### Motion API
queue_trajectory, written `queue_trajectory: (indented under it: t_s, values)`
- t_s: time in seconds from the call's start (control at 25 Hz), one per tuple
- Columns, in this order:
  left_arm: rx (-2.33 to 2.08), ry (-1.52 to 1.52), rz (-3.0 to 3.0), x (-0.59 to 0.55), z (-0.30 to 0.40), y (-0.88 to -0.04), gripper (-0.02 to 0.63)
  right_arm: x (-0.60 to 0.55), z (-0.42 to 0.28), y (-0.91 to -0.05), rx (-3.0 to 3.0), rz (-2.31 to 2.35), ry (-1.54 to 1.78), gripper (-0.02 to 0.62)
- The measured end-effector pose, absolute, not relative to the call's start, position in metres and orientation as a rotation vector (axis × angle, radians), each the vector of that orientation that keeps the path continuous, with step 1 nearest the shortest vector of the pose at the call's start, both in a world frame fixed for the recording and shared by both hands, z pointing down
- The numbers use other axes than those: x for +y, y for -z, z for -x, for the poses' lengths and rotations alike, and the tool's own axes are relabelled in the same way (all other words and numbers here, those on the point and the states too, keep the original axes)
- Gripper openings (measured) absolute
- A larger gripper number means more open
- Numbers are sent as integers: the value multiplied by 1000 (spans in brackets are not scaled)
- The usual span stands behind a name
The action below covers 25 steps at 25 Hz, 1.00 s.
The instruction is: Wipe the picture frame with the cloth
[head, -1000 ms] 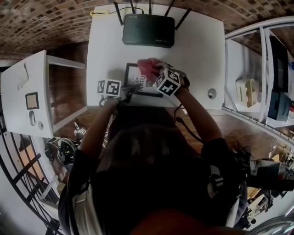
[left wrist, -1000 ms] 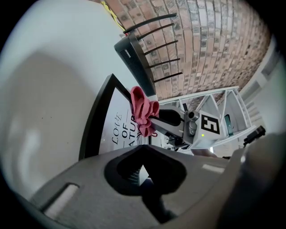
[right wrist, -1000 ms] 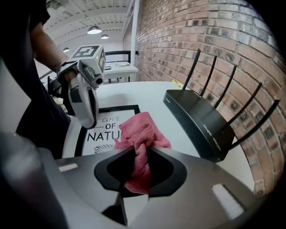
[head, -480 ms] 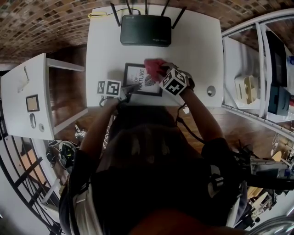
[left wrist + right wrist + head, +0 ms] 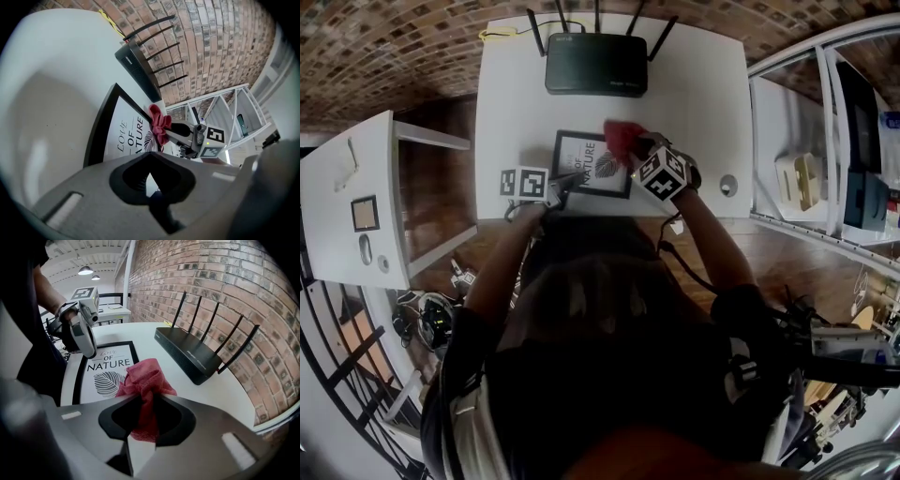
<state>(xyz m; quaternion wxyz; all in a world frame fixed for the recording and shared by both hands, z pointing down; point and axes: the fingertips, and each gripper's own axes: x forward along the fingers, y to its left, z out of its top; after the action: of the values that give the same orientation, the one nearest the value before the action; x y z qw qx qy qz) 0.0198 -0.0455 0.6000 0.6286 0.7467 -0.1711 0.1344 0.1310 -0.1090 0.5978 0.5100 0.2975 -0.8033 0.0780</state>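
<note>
The picture frame (image 5: 579,155) lies on the table (image 5: 694,84), just before the router (image 5: 595,64). The left gripper (image 5: 149,180), jaws closed on nothing, points at the frame's near left corner. The right gripper (image 5: 143,411), jaws just eased slightly, pinches the red cloth (image 5: 145,376) at the frame's far right corner.

The picture frame (image 5: 592,164) lies flat on the table (image 5: 694,103) near its front edge, with the router (image 5: 595,64) behind it (by the far edge). The cloth (image 5: 622,139) is at the frame's far right corner and the left gripper (image 5: 572,178) at its near left
</note>
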Motion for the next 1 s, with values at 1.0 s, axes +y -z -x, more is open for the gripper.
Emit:
queue_trajectory:
  t_s: [1.0]
  values:
    - [-363,-401,-1775,-41,-18,-601,3,-118,-245,-546,-1909,-1285,-482,87]
